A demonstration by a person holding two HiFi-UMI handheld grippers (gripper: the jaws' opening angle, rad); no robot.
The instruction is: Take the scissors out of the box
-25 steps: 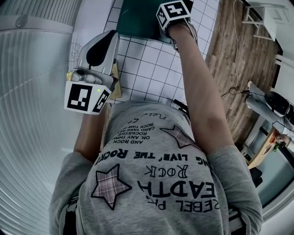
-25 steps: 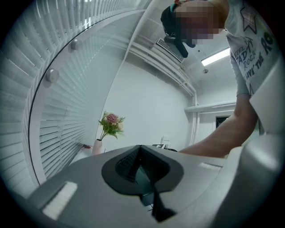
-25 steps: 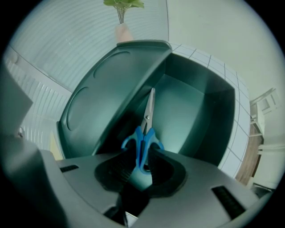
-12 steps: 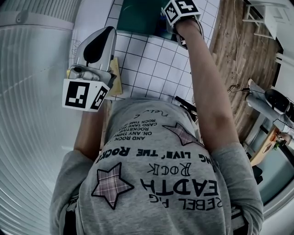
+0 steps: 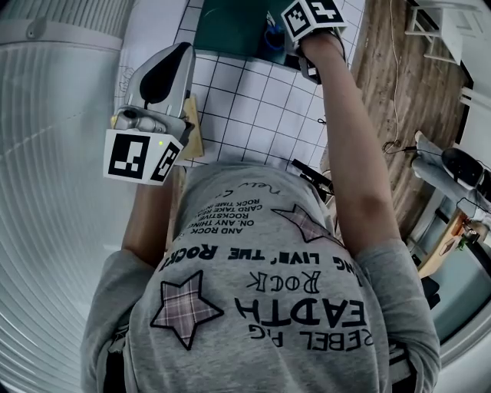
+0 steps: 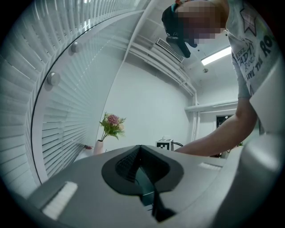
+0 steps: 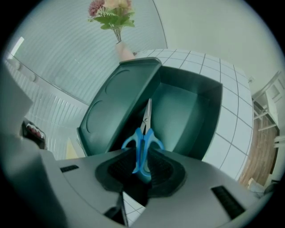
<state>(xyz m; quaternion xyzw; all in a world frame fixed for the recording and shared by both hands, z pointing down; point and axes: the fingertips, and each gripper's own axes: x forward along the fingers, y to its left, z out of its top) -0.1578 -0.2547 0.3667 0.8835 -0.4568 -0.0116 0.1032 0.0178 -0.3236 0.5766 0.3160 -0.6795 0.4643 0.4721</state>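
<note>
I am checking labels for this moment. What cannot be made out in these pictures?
- Head view: box cut off by the top edge; scissors almost wholly behind the cube of the right gripper.
- Right gripper view: box's near part hidden by the gripper's body; whether the blade tips clear the box is unclear.

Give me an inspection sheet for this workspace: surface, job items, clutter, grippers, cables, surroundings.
Surface: white gridded tabletop.
Job's things: blue-handled metal scissors, blades pointing down toward the inside of the dark green plastic box; its lid is open.
Clutter: pink flowers in a pale vase beyond the box.
Grippers: right gripper shut on the scissors' handles; left gripper shut, nothing between its jaws.
Cables: thin cable on the floor.
Surroundings: white window blinds; wooden floor.
</note>
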